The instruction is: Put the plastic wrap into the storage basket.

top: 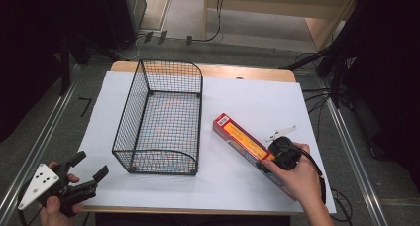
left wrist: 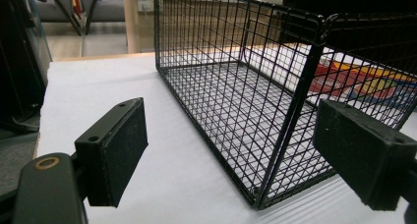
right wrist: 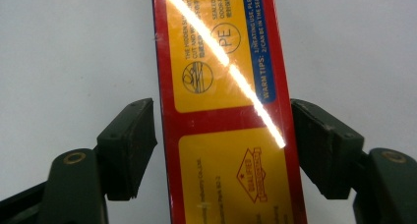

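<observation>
The setting is presenting as a recording lab or studio workspace, not a home. A wooden table (top: 257,73) covered by a white paper sheet (top: 257,104) is standing on grey carpet (top: 193,13), with black tripod legs (top: 317,57) and black cables (top: 218,18) running across the floor beyond it. Metal floor rails (top: 44,132) are flanking the table on both sides. Dark curtained zones are bordering the scene. Beyond the left gripper's jaws, in the left gripper view, grey office chairs (left wrist: 98,8) are standing on the far floor.
</observation>
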Tool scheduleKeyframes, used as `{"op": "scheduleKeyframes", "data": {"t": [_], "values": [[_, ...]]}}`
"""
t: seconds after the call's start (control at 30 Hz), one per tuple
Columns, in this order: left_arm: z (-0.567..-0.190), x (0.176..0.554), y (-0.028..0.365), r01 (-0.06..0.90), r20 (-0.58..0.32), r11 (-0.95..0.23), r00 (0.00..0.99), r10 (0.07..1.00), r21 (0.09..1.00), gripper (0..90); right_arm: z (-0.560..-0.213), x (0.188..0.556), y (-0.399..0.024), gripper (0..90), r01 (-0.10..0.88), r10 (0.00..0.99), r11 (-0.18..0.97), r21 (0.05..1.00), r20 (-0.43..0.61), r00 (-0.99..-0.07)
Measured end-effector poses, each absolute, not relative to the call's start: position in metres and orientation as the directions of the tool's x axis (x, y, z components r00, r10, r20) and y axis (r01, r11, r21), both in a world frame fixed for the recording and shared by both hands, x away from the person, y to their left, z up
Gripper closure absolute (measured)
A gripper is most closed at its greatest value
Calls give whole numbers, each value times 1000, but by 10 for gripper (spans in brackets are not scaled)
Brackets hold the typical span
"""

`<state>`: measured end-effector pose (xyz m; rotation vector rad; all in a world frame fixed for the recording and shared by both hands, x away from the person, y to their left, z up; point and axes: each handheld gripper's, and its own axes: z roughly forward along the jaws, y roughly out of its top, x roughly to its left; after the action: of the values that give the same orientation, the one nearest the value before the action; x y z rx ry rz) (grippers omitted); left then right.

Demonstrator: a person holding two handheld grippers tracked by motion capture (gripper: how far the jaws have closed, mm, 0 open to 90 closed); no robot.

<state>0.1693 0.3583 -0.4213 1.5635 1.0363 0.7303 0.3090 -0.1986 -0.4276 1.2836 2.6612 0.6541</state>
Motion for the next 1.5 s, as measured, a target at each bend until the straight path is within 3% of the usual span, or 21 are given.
{"op": "scheduleKeyframes", "data": {"t": [0.77,1.03,1.5], "values": [[-419,168,359,229,-59,-48,442,895,972,139,-438,342,-163,344,751,774,595,285,48,-631],[-419,168,360,231,-61,-47,437,897,972,139,-436,341,-163,407,713,744,637,294,9,-668],[-419,168,360,230,-59,-49,440,896,972,139,-410,340,-184,412,669,706,667,328,9,-708]]}}
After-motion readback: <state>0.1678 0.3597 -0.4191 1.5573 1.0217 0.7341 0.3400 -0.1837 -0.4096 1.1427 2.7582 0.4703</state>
